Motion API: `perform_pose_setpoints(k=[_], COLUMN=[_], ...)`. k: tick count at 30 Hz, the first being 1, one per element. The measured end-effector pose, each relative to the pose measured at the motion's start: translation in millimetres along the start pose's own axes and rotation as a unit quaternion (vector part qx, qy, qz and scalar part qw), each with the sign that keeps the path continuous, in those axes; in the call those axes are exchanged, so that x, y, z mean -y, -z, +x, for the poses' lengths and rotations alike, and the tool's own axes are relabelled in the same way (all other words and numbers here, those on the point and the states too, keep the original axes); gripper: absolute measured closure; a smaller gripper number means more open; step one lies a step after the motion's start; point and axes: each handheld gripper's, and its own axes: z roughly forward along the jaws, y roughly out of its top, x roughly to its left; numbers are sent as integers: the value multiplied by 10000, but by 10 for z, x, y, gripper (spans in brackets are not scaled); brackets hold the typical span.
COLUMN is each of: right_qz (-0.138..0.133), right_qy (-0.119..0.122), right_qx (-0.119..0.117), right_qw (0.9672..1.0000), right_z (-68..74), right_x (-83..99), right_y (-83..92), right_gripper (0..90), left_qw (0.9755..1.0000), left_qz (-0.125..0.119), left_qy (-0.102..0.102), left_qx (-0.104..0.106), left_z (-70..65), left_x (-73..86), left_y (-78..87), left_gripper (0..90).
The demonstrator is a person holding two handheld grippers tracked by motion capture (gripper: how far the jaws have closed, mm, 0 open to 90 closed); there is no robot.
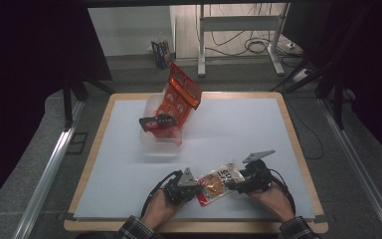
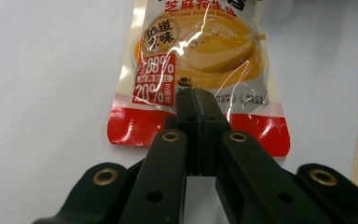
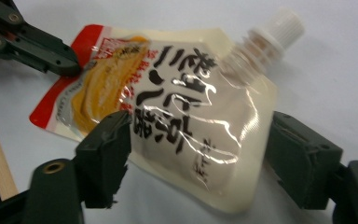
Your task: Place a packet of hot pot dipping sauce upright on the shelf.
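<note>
Over at the far left of the table [image 1: 129,169] stands a clear plastic bin [image 1: 155,142], and a red snack bag [image 1: 180,97] is already propped inside it, top sticking out above the rim, with a dark object at the bin's front that I can't make out. So that part looks done.

Now to you: your left gripper [image 2: 196,100] has its fingers pressed together on the red bottom edge of the sesame-sauce pouch [image 3: 168,116], pinning it near the table's front edge, between your two hands. Moving right, your right gripper [image 3: 198,161] has its fingers spread either side of the pouch body, just below the white screw cap [image 3: 279,25], and not pressing on it.

What's left, I'd say: settle the hold with the right, lift the pouch, and carry it back to the bin.
</note>
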Motion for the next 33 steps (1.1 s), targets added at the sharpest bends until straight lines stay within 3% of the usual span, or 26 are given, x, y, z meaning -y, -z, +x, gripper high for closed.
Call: perform_pose_setpoints(k=[2,12,14,16,17,18,19,20,22,25,33], right_qz=[-27,-244,-403,-354,-354,-244,-244,-249,-314,-314,-529], right_qy=[-147,-436,-553,-520,-520,-244,-244,-177,-186,-149,-228], right_qx=[-119,-586,-1007,-1122,-1122,-833,-833,-710,-706,-666,-1063], right_qw=[9998,9970,9926,9917,9917,9959,9959,9970,9968,9972,9927], right_z=[-9,-42,-45,3,3,79,79,100,102,125,175], right_x=[-26,-102,-114,-129,-129,-157,-157,-169,-180,-192,-272], right_y=[-15,-46,-48,-95,-95,-120,-120,-112,-80,-68,71], right_gripper=[283,434,504,537,537,631,631,695,765,784,818], left_qw=[10000,10000,10000,10000,10000,10000,10000,10000,9999,9999,9998], left_qz=[6,1,3,0,0,-5,-5,-8,-94,-137,-165], left_qy=[-11,-19,-25,-28,-28,-39,-39,-34,74,48,138], left_qx=[-6,2,-2,-5,-5,-9,-9,-5,25,29,4], left_z=[-2,1,0,-1,-1,-2,-2,-1,-6,-3,1], left_x=[-1,2,1,2,2,3,3,4,7,18,10], left_y=[0,0,0,0,0,0,0,0,-8,-4,44], left_gripper=[900,900,900,900,900,900,900,900,900,900,867])
